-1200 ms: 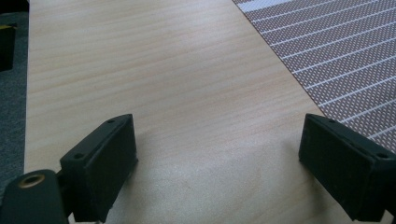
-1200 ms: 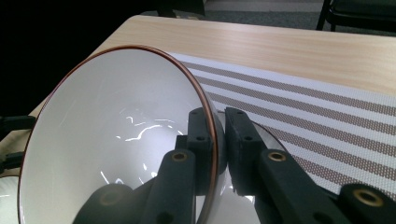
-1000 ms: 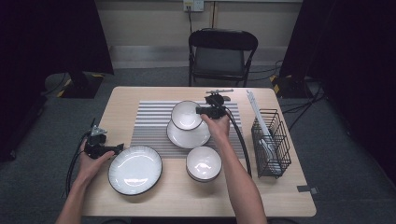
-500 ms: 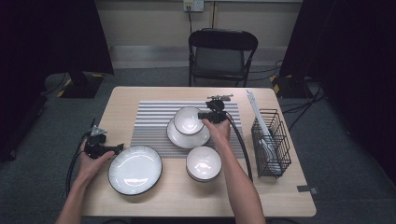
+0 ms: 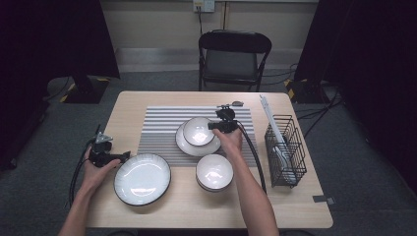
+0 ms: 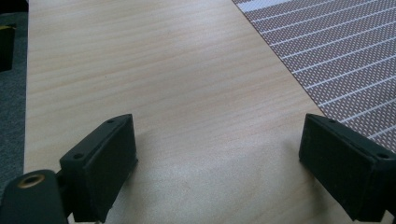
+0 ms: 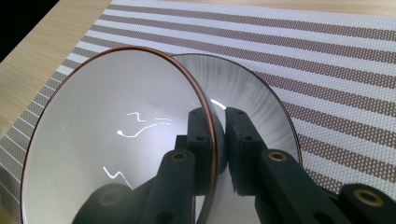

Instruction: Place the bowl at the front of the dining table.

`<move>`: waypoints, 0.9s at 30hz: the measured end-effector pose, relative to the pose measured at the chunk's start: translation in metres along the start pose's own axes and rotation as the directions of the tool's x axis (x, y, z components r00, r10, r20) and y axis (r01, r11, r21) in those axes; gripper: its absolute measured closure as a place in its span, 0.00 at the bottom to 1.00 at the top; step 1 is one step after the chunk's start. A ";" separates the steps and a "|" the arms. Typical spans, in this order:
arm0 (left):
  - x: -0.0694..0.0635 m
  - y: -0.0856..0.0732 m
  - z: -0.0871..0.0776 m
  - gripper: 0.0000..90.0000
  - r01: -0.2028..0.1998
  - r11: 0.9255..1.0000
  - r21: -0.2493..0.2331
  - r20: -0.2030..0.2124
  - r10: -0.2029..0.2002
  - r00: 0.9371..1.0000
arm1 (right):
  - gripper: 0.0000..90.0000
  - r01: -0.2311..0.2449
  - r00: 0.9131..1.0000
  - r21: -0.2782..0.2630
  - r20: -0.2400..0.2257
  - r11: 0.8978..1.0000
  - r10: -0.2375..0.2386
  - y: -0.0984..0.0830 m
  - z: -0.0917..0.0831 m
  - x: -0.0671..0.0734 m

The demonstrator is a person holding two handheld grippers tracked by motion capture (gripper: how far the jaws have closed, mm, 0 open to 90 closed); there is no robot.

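- Right gripper [image 7: 218,140] clenched on the rim of the bowl [image 5: 198,130], one jaw inside, one outside; bowl over the plate [image 5: 189,145] on the striped mat [image 5: 157,129], whether touching or just above not clear.
- Left gripper [image 6: 217,154] spread wide, nothing between the jaws, resting by the big plate [image 5: 142,178] at the left edge of the table [image 5: 147,101].
- Thin grip on a slick rim: could slip or swing if tilted, then knock the plate.
- If released before seated flat, may rock, slide off centre or chip the plate.
- Pulling out sideways could drag the bowl along and shift the plate on the mat.
- Elbow passing close to the second bowl [image 5: 214,172]: could nudge it on retreat.
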State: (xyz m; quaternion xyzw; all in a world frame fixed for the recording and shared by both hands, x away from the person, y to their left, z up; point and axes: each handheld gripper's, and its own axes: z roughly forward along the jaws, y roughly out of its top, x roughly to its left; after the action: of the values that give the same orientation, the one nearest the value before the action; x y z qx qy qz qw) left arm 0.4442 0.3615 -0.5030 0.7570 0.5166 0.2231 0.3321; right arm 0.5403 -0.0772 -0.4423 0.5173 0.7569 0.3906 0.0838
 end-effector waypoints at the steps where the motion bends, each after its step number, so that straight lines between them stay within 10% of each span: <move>1: 0.000 0.000 0.000 0.12 0.000 1.000 0.001 0.000 0.000 1.000 | 0.90 -0.001 1.000 0.003 0.001 1.000 0.001 0.000 0.000 0.000; 27: 0.000 0.000 0.000 0.12 -0.004 1.000 0.001 0.000 0.004 1.000 | 0.91 -0.004 1.000 0.020 0.007 1.000 0.004 -0.002 0.004 -0.004</move>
State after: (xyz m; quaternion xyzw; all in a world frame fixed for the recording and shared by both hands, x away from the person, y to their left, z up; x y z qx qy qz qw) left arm 0.4444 0.3618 -0.5028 0.7583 0.5151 0.2236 0.3312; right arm 0.5433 -0.0788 -0.4477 0.5208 0.7595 0.3813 0.0807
